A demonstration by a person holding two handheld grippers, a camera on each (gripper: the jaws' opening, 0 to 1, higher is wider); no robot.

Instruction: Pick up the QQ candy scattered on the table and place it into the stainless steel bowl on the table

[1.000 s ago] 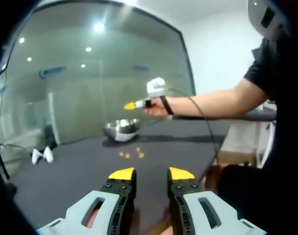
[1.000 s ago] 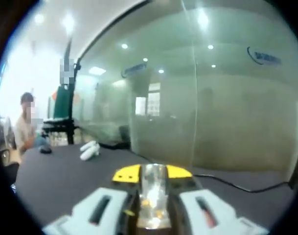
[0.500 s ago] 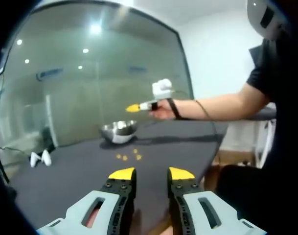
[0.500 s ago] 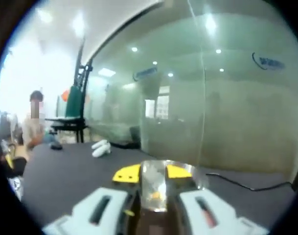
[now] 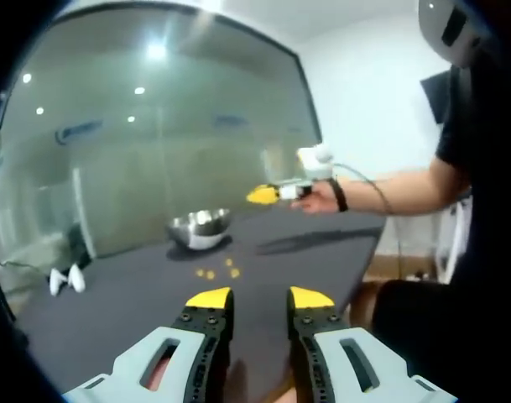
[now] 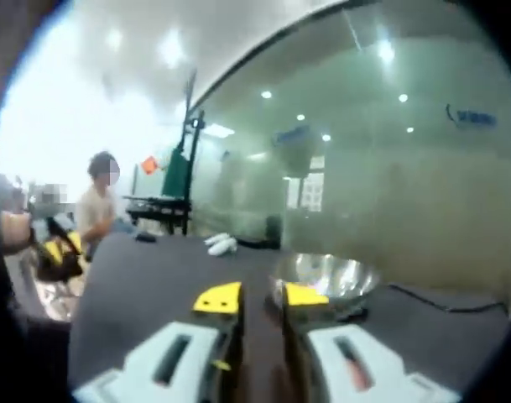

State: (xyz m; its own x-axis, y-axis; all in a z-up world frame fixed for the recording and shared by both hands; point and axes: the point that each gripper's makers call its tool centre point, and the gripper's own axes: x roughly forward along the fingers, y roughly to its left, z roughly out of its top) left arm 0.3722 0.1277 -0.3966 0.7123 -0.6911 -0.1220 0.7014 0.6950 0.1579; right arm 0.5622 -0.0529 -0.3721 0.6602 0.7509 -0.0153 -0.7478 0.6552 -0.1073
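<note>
Left gripper [image 5: 259,300], grey body with yellow-tipped jaws: jaws apart, nothing between them, held low over the near part of the dark grey tabletop [image 5: 138,311]. Right gripper [image 6: 261,297], same make: jaws standing a little apart with no candy visible between them; in the left gripper view the same tool [image 5: 263,195] is carried by the person's hand [image 5: 320,198] in the air, above the table and off to the side of the bowl, where its tip reads as blurred yellow. Round stainless steel bowl [image 5: 200,227]: upright on the tabletop toward the far side, just beyond the right gripper's tips in its own view [image 6: 324,276]; contents too blurred to list. Small orange-yellow QQ candies [image 5: 219,270]: a loose cluster of a few pieces on the bare tabletop, just in front of the bowl, between it and the left gripper, untouched. White handheld controllers [image 5: 62,280]: lying near the far table edge by the glass partition [image 5: 154,151], well apart from the candies. Risks, as judged: the pieces are small and close together, so a descending jaw could nudge neighbours away or pinch two at once; a loose hold may drop a piece short of the rim; a jaw striking the light bowl could shove it.
</note>
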